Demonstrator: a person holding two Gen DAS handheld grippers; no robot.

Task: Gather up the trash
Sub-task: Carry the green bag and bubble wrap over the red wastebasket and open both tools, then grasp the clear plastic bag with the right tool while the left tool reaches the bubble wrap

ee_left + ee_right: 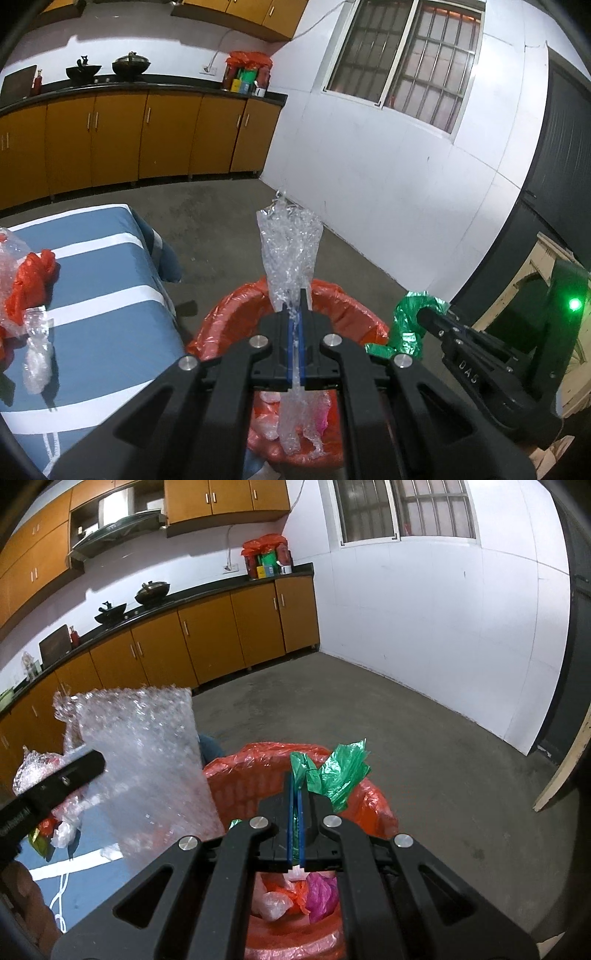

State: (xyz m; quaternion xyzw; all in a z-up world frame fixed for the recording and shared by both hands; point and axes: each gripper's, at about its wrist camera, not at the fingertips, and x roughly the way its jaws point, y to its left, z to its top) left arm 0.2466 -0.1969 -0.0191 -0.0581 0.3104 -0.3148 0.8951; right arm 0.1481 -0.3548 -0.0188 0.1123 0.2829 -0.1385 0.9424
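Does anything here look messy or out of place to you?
Yes: crumpled plastic litters the striped blue cloth, a red bag and clear wrap. Otherwise it looks orderly: the left claw grips bubble wrap and the right claw a green bag, both over the red-lined bin.

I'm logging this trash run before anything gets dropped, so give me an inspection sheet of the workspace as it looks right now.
Surface: blue cloth with white stripes, beside the bin.
Job's things: bin with an orange liner, already holding pink, orange and clear scraps; bubble wrap; green plastic bag.
Clutter: red bag and clear wrap pieces on the cloth.
Grippers: left tongs shut on the bubble wrap over the bin; right tongs shut on the green plastic bag over the bin.
Cables: a white cord on the cloth; a wall cable to a socket.
Surroundings: kitchen cabinets, barred window, concrete floor.
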